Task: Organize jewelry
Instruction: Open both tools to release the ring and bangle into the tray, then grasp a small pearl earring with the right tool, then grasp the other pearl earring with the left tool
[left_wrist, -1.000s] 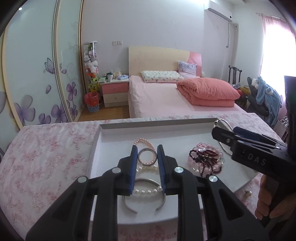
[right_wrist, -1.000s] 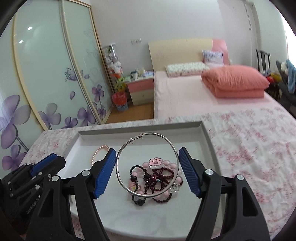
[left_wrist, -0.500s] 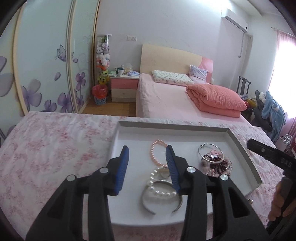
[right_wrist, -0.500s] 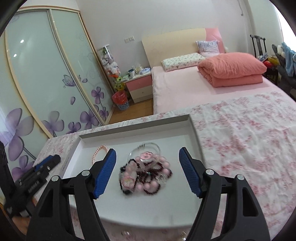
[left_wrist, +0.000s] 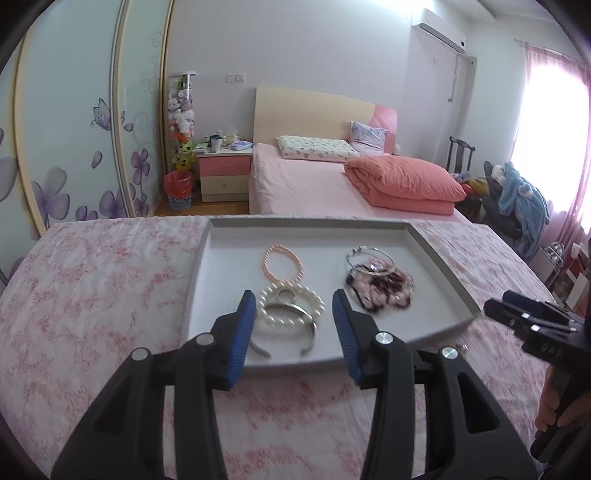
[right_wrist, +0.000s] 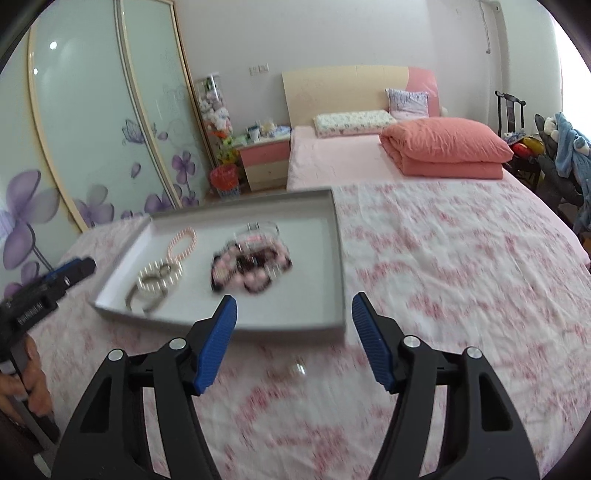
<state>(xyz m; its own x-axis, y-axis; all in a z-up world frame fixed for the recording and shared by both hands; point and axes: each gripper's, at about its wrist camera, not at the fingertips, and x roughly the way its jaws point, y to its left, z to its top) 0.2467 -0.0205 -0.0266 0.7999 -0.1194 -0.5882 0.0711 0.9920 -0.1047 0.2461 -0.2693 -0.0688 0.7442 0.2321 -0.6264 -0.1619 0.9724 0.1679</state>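
Left claw (left_wrist: 293, 325) released, jaws just widened, nothing between; pearl bracelet (left_wrist: 291, 304) just ahead in grey tray (left_wrist: 439, 258). Right claw (right_wrist: 293, 339) released, empty; small ring (right_wrist: 299, 368) on bedspread just ahead. Best approached low, slowly.

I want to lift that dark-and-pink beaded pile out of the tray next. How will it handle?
Probably floppy: the beaded pile looks like several tangled strands, so it may sag and trail. The thin silver bangle lying on it could slide off. Its beads look smooth, perhaps slippery.
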